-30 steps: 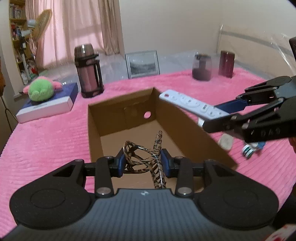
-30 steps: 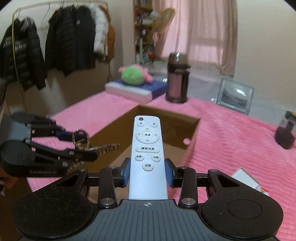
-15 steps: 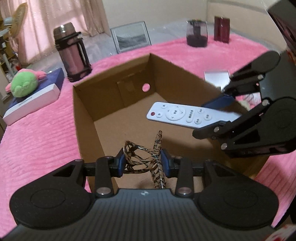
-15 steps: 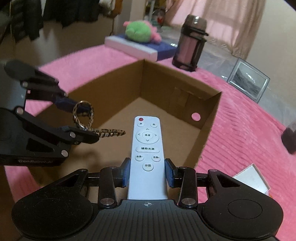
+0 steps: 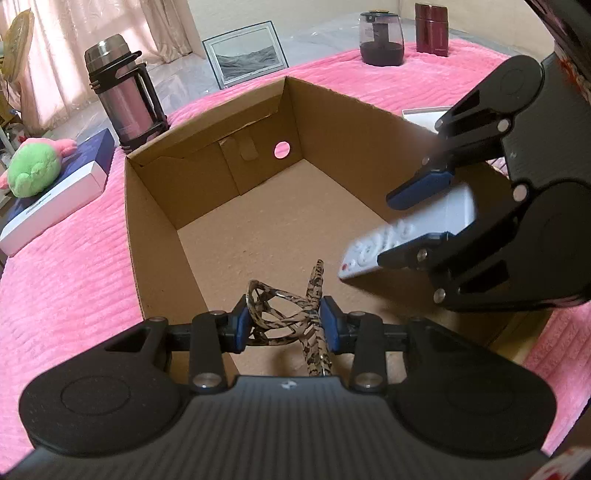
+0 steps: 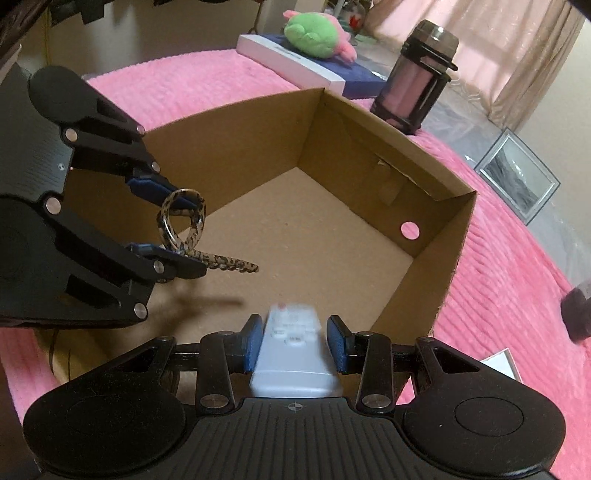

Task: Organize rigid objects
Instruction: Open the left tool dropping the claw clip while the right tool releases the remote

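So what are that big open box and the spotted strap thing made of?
The box looks like plain brown cardboard: matte, with folded flaps and a punched hole. The strap held in the left claw seems to be leopard-print fabric or faux leather on a metal ring; which one is unclear.

A bed covered in a pink ribbed blanket (image 5: 66,280) carries an open cardboard box (image 5: 159,236) at its middle. Beyond the box stand a steel flask (image 5: 122,92) and a flat blue-and-white box (image 5: 55,199); a dark jar (image 5: 382,38) and maroon canister (image 5: 432,24) stand well apart at the far edge.
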Available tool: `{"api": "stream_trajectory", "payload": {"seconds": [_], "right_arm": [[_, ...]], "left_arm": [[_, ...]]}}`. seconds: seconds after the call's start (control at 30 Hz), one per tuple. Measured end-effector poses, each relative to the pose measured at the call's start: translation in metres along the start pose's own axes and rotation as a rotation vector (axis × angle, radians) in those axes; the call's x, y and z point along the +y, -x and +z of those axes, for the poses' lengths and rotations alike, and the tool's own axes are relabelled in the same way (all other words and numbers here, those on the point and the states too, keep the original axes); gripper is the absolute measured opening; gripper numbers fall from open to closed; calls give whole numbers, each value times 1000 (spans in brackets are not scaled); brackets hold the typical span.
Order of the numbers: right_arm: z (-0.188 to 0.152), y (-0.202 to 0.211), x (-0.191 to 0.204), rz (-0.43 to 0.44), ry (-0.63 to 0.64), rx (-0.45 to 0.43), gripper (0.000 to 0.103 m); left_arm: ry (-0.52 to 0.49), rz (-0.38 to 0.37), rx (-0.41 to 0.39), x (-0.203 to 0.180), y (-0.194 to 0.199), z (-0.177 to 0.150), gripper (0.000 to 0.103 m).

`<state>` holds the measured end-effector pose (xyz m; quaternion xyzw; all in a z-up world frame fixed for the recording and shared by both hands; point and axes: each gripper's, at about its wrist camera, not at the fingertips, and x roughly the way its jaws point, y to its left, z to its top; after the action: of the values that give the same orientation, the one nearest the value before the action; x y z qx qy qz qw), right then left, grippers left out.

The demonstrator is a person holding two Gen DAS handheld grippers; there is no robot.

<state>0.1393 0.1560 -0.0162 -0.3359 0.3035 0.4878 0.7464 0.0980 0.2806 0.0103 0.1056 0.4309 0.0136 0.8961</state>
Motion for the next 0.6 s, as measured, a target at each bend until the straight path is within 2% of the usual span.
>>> {"api": "stream_trajectory", "payload": {"seconds": [0.17, 0.6], "right_arm": [[0, 7, -4, 22, -37, -34, 35], [-5, 57, -21, -14, -170, -189, 35]], "left_arm": [[-4, 0, 8, -2, -2, 2, 34], [24, 0, -13, -1, 7, 5, 33]]}}
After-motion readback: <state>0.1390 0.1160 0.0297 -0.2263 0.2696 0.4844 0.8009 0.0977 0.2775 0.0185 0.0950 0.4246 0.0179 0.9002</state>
